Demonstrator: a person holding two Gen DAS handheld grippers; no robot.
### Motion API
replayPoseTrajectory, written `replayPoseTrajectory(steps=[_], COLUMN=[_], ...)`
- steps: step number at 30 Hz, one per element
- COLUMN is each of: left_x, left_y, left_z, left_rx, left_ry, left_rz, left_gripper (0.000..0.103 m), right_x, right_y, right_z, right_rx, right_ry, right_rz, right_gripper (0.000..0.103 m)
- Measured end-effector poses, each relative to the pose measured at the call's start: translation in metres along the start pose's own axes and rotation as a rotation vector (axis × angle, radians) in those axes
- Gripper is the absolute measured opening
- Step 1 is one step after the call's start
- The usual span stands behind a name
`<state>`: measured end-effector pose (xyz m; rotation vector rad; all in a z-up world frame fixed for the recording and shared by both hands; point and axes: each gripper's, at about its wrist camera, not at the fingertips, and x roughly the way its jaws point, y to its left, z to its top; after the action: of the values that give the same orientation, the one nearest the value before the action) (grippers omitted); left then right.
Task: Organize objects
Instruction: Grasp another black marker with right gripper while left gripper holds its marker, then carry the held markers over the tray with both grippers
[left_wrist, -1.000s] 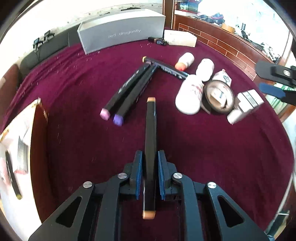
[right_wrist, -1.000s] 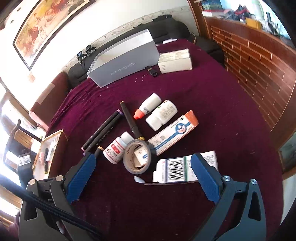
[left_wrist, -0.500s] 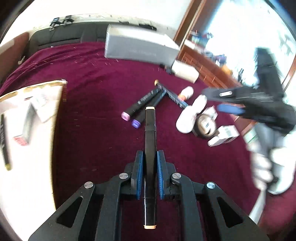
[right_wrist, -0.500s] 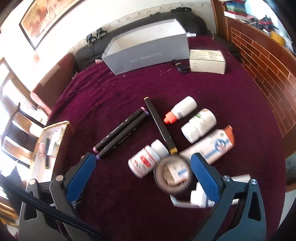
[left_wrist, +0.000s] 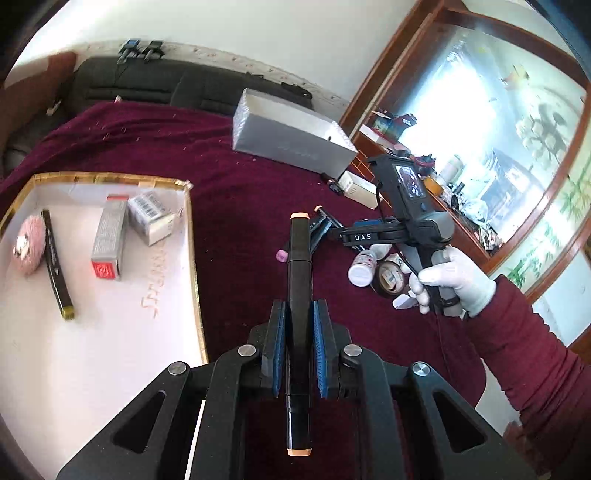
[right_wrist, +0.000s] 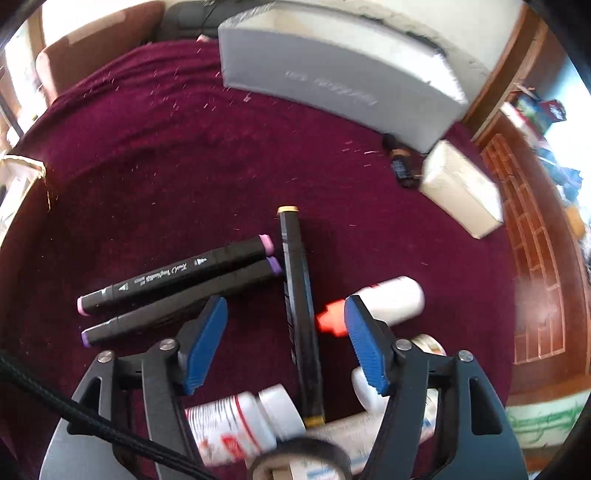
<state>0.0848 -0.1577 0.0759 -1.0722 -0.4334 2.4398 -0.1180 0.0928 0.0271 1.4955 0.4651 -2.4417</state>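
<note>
**Dark red cloth, black pens, white bottles**

The tablecloth is deep wine red, flecked with pale specks. The marker is black with peach-orange end caps. Another marker is black with white lettering and pink ends; the one beside it is black with purple ends. A long pen is black with gold tips. The dropper bottle is white with an orange-red cap. The pill bottle is white with a red-printed label. The big box is grey. The tray is white inside with a gold rim. The glove is white, the sleeve dark red. The gripper pads are blue.
</note>
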Motion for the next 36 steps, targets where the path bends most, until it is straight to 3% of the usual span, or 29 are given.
replayPoseTrajectory(steps=[3,10,15,16,17,19,21,26,32,36], left_x=[0.005,0.006,0.007,0.008,0.010,0.013,0.017,0.037,0.071,0.096], left_y=[0.008,0.011,0.007,0.007,0.005,-0.001,-0.010,-0.026,-0.036,-0.040], left_z=[-0.001,-0.001,-0.006,-0.007,-0.008,-0.009,-0.012,-0.020,-0.027,-0.034], left_rx=[-0.023,-0.015,-0.013,-0.016,-0.011,-0.001,0.014,0.094,0.178,0.239], left_ry=[0.009,-0.001,0.009,0.019,0.031,0.045,0.062,0.113,0.162,0.213], left_rz=[-0.005,-0.015,-0.001,0.007,0.013,0.033,0.045,0.165,0.354,0.416], left_gripper=[0.012,0.012,0.012,0.012,0.012,0.012,0.013,0.025,0.025,0.026], right_x=[0.008,0.017,0.016,0.016,0.014,0.011,0.008,0.008,0.009,0.010], right_y=[0.000,-0.018,-0.013,-0.012,-0.012,-0.013,-0.017,-0.018,-0.017,-0.017], right_z=[0.009,0.007,0.006,0.006,0.005,0.004,0.002,-0.001,-0.004,-0.003], right_rx=[-0.026,0.070,0.135,0.143,0.152,0.176,0.211,0.244,0.262,0.263], right_ry=[0.001,0.051,0.022,0.016,0.008,-0.001,0.000,-0.009,-0.023,-0.030], right_rz=[0.000,0.120,0.087,0.083,0.078,0.071,0.090,0.105,0.127,0.134], right_gripper=[0.063,0.062,0.059,0.053,0.038,0.019,0.018,0.015,0.016,0.017])
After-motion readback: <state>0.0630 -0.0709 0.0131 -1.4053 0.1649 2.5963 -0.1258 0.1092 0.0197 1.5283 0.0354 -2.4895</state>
